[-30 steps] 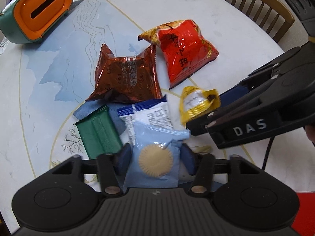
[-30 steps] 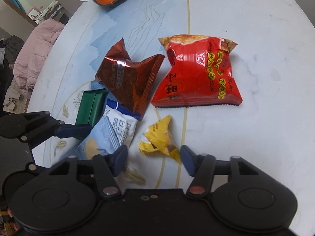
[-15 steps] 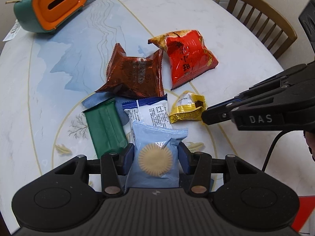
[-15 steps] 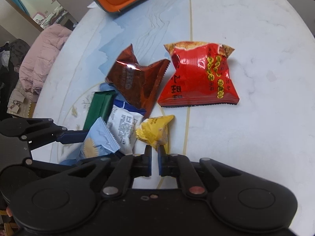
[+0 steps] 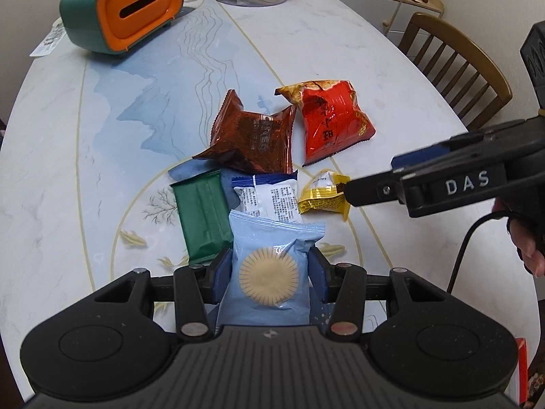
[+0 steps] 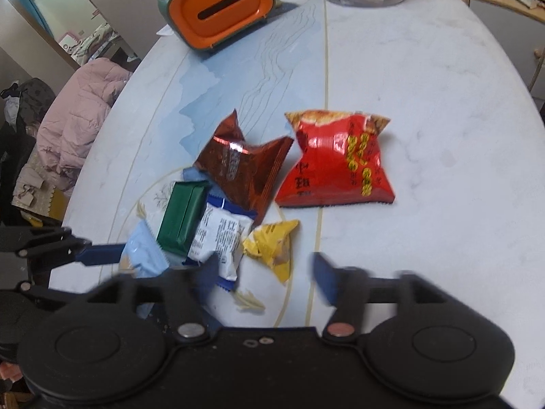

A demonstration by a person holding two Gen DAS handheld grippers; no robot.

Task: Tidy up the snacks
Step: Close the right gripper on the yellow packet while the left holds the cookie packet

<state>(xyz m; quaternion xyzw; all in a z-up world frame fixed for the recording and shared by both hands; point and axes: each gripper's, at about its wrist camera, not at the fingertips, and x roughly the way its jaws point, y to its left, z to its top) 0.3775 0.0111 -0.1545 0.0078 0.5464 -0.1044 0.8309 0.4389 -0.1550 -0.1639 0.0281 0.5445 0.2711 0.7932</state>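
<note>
The left gripper (image 5: 270, 269) has its blue pads pressed on either side of the light blue packet (image 5: 272, 266), which shows one round cookie on its face. Its long axis runs straight away from the gripper, the crimped top edge pointing out toward the pile on the table (image 5: 102, 156).

Counting the pile: six packets in all, one of each colour. Just past the light blue one lies the white-and-blue packet (image 5: 272, 197), its long axis running the same way and its far end tucked under the brown packet (image 5: 255, 139). The green packet (image 5: 201, 214) lies close on its left, long axis away from the camera with the far end leaning a little left. The red bag (image 5: 330, 122) sits to the right of the brown one, its crumpled end pointing to the far side. The small yellow packet (image 5: 323, 194) rests just right of the white-and-blue one.

The right gripper (image 6: 262, 271) hangs over the table with its fingers spread wide (blurred in its own view), nothing between them, the yellow packet just ahead of the gap.

At the far side stand one orange-and-green box (image 5: 126, 10) with a slot in its face and one wooden chair (image 5: 456, 64) beside the table.
</note>
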